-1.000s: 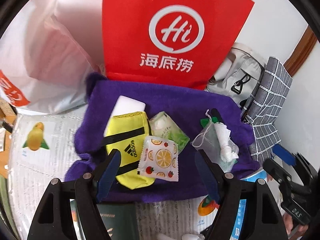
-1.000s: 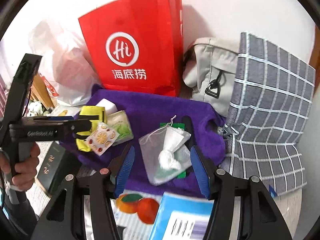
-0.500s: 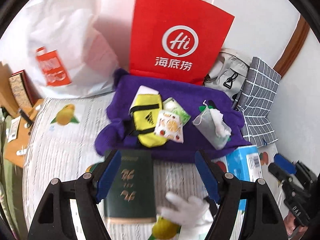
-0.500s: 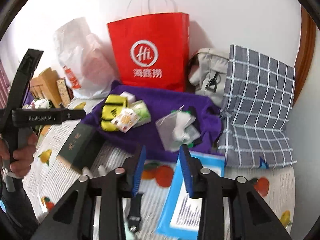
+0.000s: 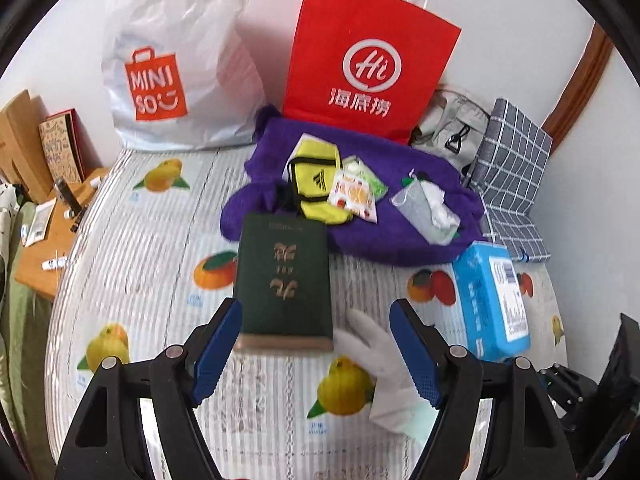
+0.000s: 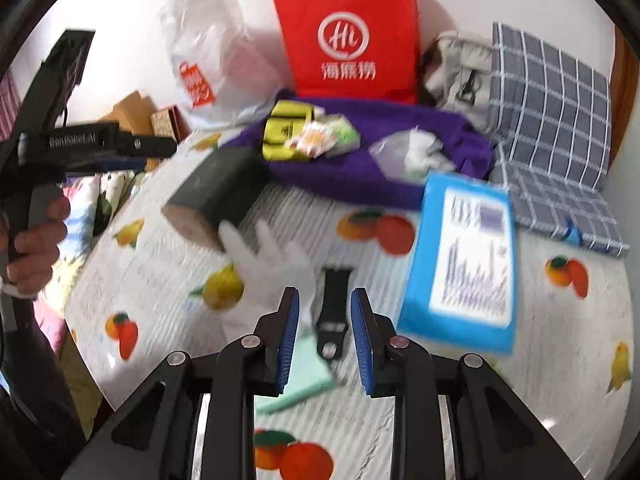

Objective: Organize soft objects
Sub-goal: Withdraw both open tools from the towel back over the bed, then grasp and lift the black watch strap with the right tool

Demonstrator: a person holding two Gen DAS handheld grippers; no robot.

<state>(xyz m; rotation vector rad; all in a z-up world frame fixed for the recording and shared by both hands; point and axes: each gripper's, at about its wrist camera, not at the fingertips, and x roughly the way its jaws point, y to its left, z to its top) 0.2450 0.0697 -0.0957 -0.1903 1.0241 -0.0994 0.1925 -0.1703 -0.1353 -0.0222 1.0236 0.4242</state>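
Both grippers have been pulled back from the purple towel [image 5: 360, 236]; a second ago it filled both views, now it lies at 12 o'clock, well apart. Pile on it is unchanged: yellow pouch [image 5: 316, 184], orange wipes pack [image 5: 354, 200], mesh bag [image 5: 424, 210].

Left gripper [image 5: 316, 354]: jaws held wide, no change in opening, nothing between the pads. Green book [image 5: 284, 280] lies just beyond the tips, toward 11 o'clock.

Right gripper [image 6: 324, 336]: jaws have just been closing, now narrow but not fully closed. Nothing is gripped; a black strap [image 6: 332, 312] lies on the bedsheet [image 6: 140, 292] in the gap ahead, apparently not touched by the pads. Frame is blurred, so contact cannot be ruled out.

White glove [image 5: 380, 356] is now framed by both views: at 1 o'clock from the left gripper, at 11 o'clock from the right. Blue tissue pack [image 6: 460, 260] is at 2 o'clock from the right gripper.

Read: mesh bag judged as placed on the towel. Glove is probably the next soft item; strap is a possible alternative. Right jaws would need reopening for the glove.
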